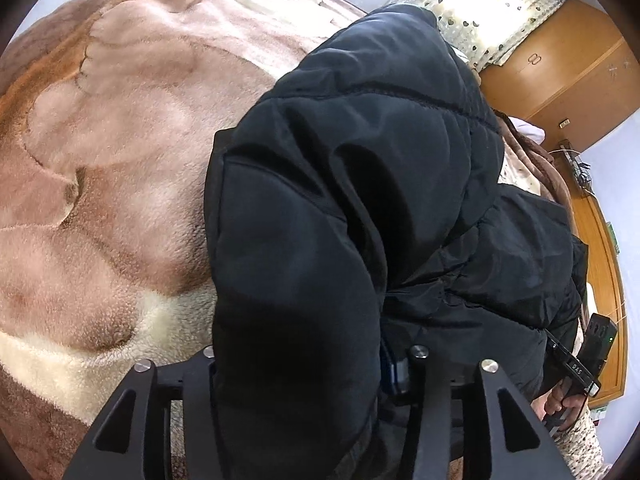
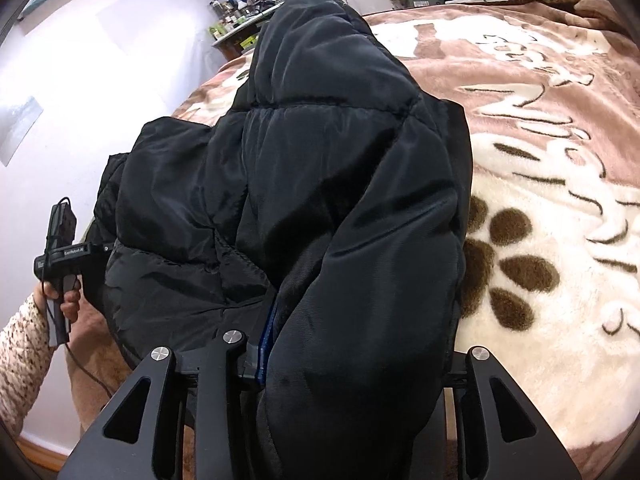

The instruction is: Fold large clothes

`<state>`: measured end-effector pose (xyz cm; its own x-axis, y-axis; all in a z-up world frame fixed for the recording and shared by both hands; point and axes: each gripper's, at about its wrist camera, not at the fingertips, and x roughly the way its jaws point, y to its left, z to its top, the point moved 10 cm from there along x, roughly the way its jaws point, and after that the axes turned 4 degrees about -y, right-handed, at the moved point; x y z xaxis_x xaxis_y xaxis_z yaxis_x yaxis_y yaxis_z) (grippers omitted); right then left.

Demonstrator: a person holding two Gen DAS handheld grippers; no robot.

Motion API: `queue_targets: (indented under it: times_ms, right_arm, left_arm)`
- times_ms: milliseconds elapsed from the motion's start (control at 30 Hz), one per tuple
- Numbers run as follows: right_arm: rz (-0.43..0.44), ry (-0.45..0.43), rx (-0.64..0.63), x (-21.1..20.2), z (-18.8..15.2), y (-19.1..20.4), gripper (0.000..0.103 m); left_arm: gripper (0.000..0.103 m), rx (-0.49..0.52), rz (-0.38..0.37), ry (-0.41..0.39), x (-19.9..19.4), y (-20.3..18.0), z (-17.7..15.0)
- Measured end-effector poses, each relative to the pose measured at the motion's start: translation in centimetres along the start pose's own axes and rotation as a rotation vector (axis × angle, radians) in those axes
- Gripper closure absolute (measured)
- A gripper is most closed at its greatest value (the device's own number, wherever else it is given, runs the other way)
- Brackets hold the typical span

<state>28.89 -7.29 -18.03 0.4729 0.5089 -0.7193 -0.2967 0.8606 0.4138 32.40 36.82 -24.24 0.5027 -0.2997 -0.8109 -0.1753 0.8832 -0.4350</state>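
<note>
Your black padded jacket lies heaped on the bed, on a plush brown and cream blanket, with one thick fold running from the far side of the heap down towards each of your cameras. In the left wrist view that fold comes down right between the fingers of your left tongs; a blue pad shows against the fabric on one side, while the other finger is buried under the cloth, so you cannot tell from here whether the tongs are pinching the jacket or standing loose around it. The same holds for your right tongs: a fold of the jacket fills the gap, a blue pad sits against its left flank, the opposite finger is hidden, and the grip cannot be judged. Both tongs point steeply down at the bed. The right wrist view shows your left hand, in a speckled knit sleeve, wrapped around its handle at the near left edge of the jacket. Just right of the jacket, a brown paw print marks the blanket.
</note>
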Motion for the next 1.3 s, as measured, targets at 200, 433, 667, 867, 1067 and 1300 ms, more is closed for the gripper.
queue_targets:
  times_ms: [200, 433, 667, 867, 1067, 1300]
  right_arm:
    - [-0.023, 0.017, -0.020, -0.7, 0.3, 1.2, 0.058]
    - [-0.033, 0.029, 0.005, -0.5, 0.0, 0.7, 0.051]
    - [-0.074, 0.035, 0.032, -0.5, -0.2, 1.4, 0.038]
    - [-0.127, 0.025, 0.064, -1.7, 0.2, 1.2, 0.030]
    - [-0.224, -0.070, 0.046, -4.7, 1.7, 1.3, 0.026]
    - [-0.232, -0.151, 0.028, -8.5, 2.8, 3.2, 0.026]
  left_arm:
    - [0.042, -0.021, 0.011, -0.003, 0.4, -0.3, 0.3]
    - [0.034, -0.052, 0.024, 0.006, 0.5, 0.0, 0.6]
    - [0.032, -0.052, 0.058, -0.004, -0.1, -0.5, 0.8]
    - [0.031, -0.052, 0.088, -0.028, -2.3, -1.0, 1.4]
    - [0.018, -0.037, 0.129, -0.124, -6.5, -1.9, 2.5]
    - [0.018, 0.051, 0.128, -0.164, -10.8, -4.3, 1.2]
